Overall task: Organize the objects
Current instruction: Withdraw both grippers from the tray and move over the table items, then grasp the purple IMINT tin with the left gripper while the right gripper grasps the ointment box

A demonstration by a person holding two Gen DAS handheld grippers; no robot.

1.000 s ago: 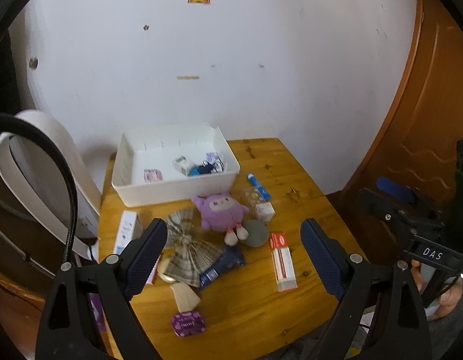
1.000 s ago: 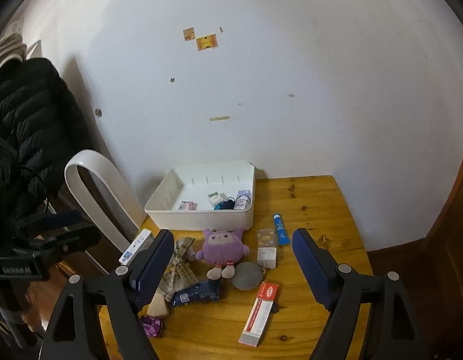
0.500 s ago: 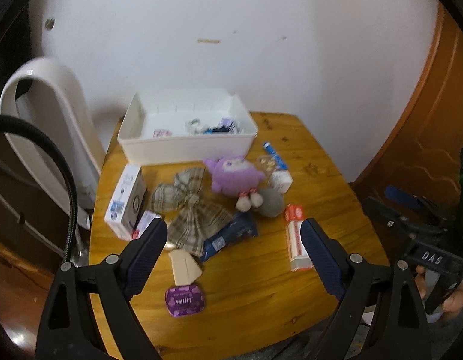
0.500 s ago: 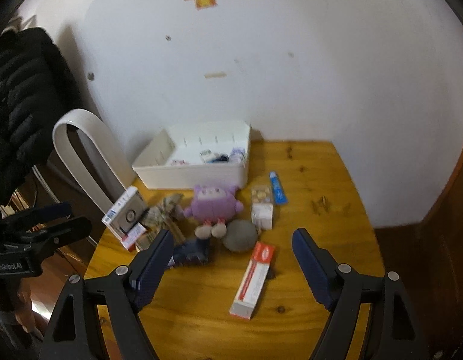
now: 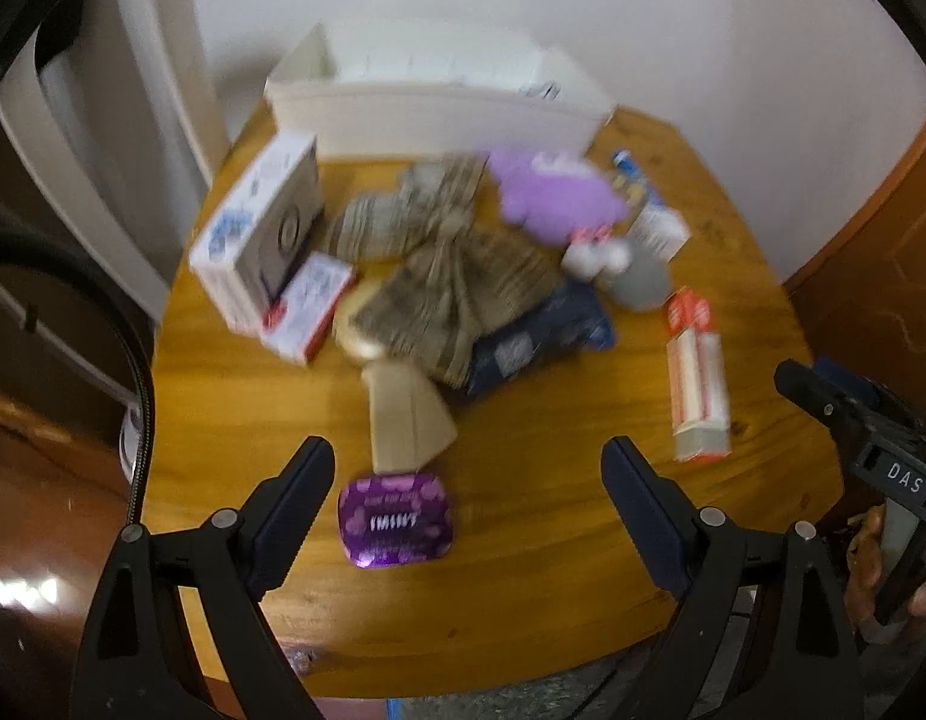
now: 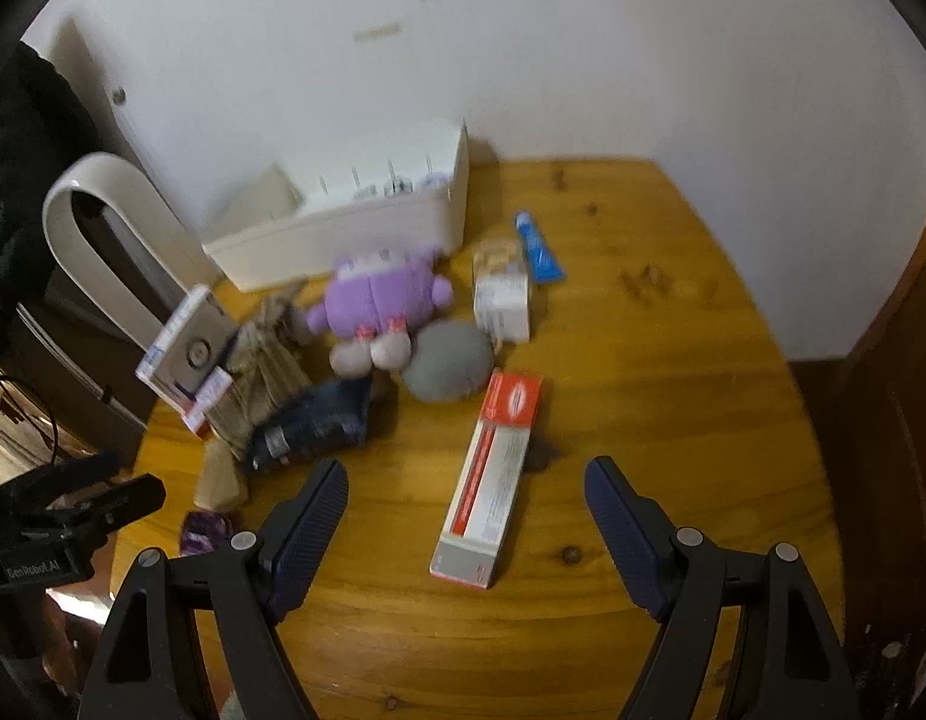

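Bin: white bin (image 6: pixel 366 228) at the table's far edge by the wall, a few small items inside, too blurred to name.
Plush: purple plush (image 6: pixel 378 300) just in front of the bin, touching a grey round pad (image 6: pixel 447 363) on its near side.
Cloth: plaid cloth (image 5: pixel 444 264) bunched mid-table, lying partly over a dark blue packet (image 5: pixel 535 336).
Boxes: white box (image 5: pixel 261 234) at the table's left edge with a smaller red-and-white box (image 5: pixel 306 315) against its near end; a small box (image 6: pixel 502 300) and a blue tube (image 6: pixel 538 246) sit toward the far right.
Long box: red-and-white long box (image 6: pixel 493 474) lies flat toward the near right, apart from the heap.
Tan piece: tan wedge (image 5: pixel 405 414) near the front, just beyond the purple tin (image 5: pixel 396 519).
Tin: flat on the near part of the table (image 6: pixel 673 372).
Left gripper (image 5: pixel 469 477): above the near edge, fingers wide and empty, the tin showing between them.
Right gripper (image 6: pixel 466 495): fingers wide and empty, framing the long box's near end without touching.
Hand: a hand (image 5: pixel 883 576) on the right gripper's handle shows at the left view's right edge.
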